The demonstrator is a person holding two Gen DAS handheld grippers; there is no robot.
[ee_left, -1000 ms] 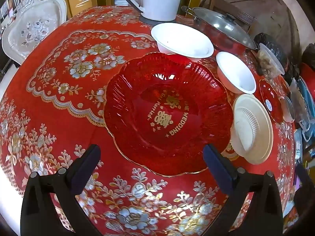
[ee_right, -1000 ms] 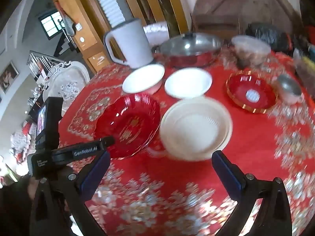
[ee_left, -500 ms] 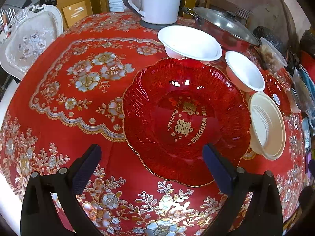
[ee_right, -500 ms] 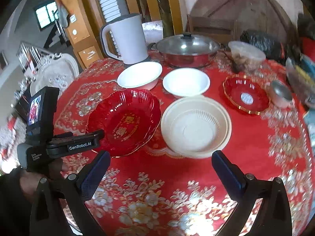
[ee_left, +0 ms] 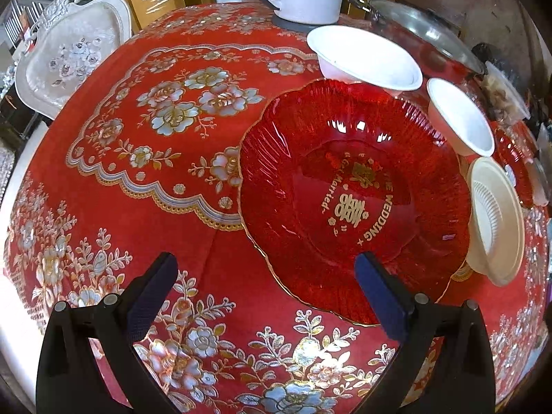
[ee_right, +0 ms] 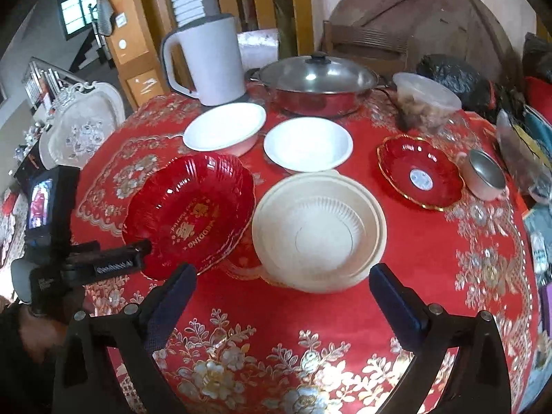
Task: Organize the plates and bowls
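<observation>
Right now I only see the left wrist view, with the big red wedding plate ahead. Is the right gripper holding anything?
Observer: No. The right gripper is open and empty, hovering just short of the cream ribbed plastic bowl.
Operator: What lies beyond that bowl, on its right?
Observer: A small red gold-rimmed plate with nothing on it but a round sticker at its centre.
Operator: Anything next to it?
Observer: A small metal cup, lying tilted beside it.

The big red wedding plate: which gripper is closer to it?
Left. The left gripper is at the big red plate's near rim, one finger over its edge. The right gripper sits in front of the cream bowl beside it.
</observation>
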